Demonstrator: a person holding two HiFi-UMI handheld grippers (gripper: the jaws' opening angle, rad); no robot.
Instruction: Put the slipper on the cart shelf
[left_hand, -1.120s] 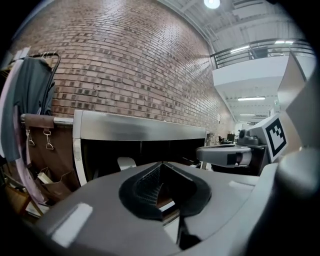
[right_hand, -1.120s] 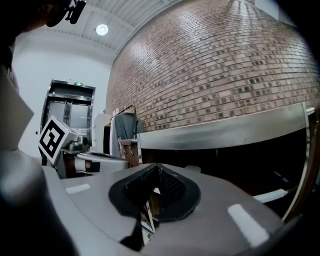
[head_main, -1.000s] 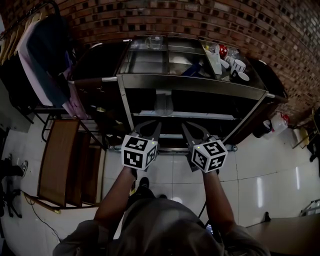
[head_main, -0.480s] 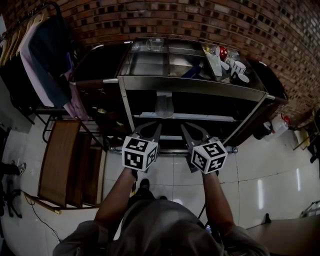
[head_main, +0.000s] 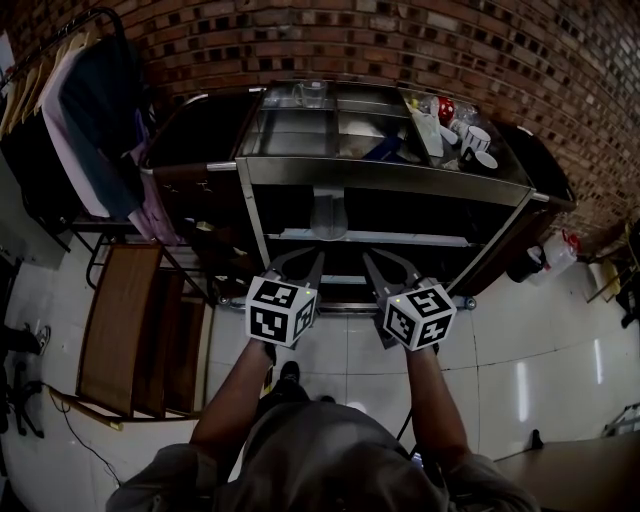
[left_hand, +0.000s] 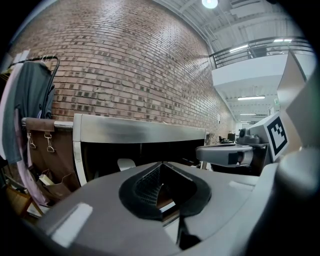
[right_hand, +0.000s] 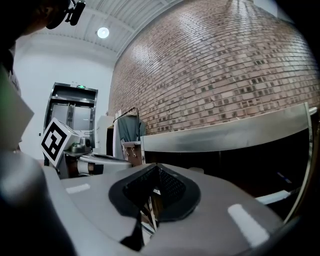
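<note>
A steel cart (head_main: 400, 180) stands against the brick wall. On its dark middle shelf lies a pale grey slipper (head_main: 328, 212), which shows as a pale shape (left_hand: 126, 164) in the left gripper view. My left gripper (head_main: 303, 259) and right gripper (head_main: 386, 260) hover side by side in front of the cart, just short of its lower shelves. Both are shut, tips touching, with nothing between them. The left gripper's closed tips (left_hand: 161, 163) and the right gripper's closed tips (right_hand: 157, 166) point at the cart's open front.
Mugs and small items (head_main: 470, 135) crowd the right end of the cart's top tray, and a clear container (head_main: 312, 92) sits at its back. A clothes rack (head_main: 75, 120) and a low wooden shelf (head_main: 120, 320) stand at the left. A white jug (head_main: 555, 248) sits on the floor at the right.
</note>
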